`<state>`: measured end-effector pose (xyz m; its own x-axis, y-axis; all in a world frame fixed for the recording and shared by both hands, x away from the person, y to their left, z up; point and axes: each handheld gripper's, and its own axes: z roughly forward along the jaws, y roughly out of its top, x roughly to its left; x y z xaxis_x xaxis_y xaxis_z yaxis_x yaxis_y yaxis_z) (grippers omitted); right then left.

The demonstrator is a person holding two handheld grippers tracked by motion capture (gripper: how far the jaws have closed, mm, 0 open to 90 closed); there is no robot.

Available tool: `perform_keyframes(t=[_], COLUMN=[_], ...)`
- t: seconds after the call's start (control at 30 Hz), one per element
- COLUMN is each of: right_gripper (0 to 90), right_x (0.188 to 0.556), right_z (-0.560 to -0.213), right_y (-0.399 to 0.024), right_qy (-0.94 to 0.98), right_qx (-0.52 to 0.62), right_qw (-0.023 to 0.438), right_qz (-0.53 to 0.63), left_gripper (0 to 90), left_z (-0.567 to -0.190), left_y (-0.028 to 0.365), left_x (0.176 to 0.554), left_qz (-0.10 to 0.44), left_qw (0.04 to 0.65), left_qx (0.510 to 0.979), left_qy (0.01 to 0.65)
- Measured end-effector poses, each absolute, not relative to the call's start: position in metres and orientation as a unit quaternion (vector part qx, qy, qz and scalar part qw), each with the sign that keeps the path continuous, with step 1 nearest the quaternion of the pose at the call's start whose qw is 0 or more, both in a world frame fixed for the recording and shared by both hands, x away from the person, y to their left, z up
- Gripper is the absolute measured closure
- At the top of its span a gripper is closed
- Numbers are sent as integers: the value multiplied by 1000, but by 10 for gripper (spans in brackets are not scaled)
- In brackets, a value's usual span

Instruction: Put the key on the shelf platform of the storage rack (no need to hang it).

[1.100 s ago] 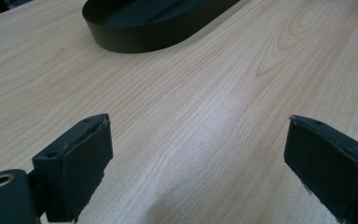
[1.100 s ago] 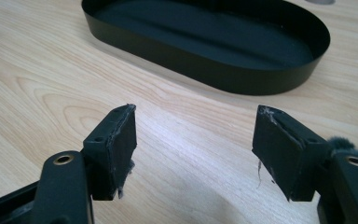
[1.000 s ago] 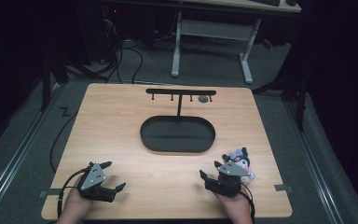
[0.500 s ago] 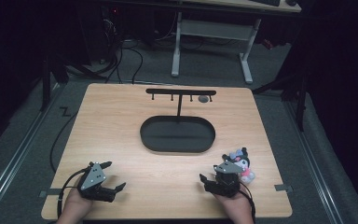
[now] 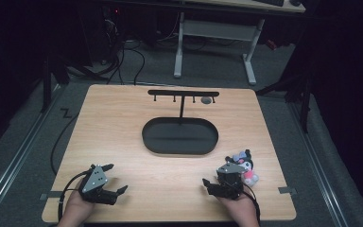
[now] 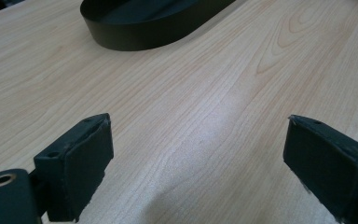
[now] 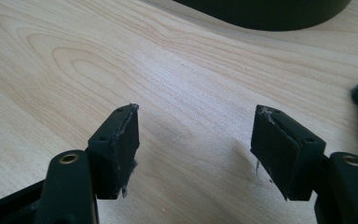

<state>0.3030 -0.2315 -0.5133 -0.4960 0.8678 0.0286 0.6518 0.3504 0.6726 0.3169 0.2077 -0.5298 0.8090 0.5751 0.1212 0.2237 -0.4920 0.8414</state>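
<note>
A light wooden table (image 5: pixel 123 142) is filling the centre of the high view, with a black oval tray (image 5: pixel 180 136) lying at its middle and a thin black post rising from the tray's far rim to a horizontal hook rack (image 5: pixel 183 93) near the upper centre of the frame. A small grey round object (image 5: pixel 206 100) is sitting just under the right end of that rack. At the lower left of the frame, the left claw (image 5: pixel 115 178) is resting in a hand near the table's near edge, its jaws standing wide apart with nothing between them; in the left gripper view the left claw (image 6: pixel 196 158) is showing bare wood between its pads and the tray's wall at the upper left. At the lower right, the right claw (image 5: pixel 208 183) is likewise standing open and empty. A small plush toy (image 5: pixel 244 166), dark, white and pink, is lying just beside the right claw on its right, and a dark fuzzy edge of it is appearing at the right border of the right gripper view.
</note>
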Motion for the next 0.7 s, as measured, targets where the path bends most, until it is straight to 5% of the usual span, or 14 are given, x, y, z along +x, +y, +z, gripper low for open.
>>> perform_keyframes(t=[0.7], right_gripper=[283], right_x=[325], right_z=[-488], right_y=[-222], right_qy=[852], right_qx=[468], right_qw=[123], right_qz=[197], left_gripper=[88], left_z=[-528], left_y=[209], left_x=[316], left_qz=[199], left_qw=[451], left_qx=[836], left_qy=[240])
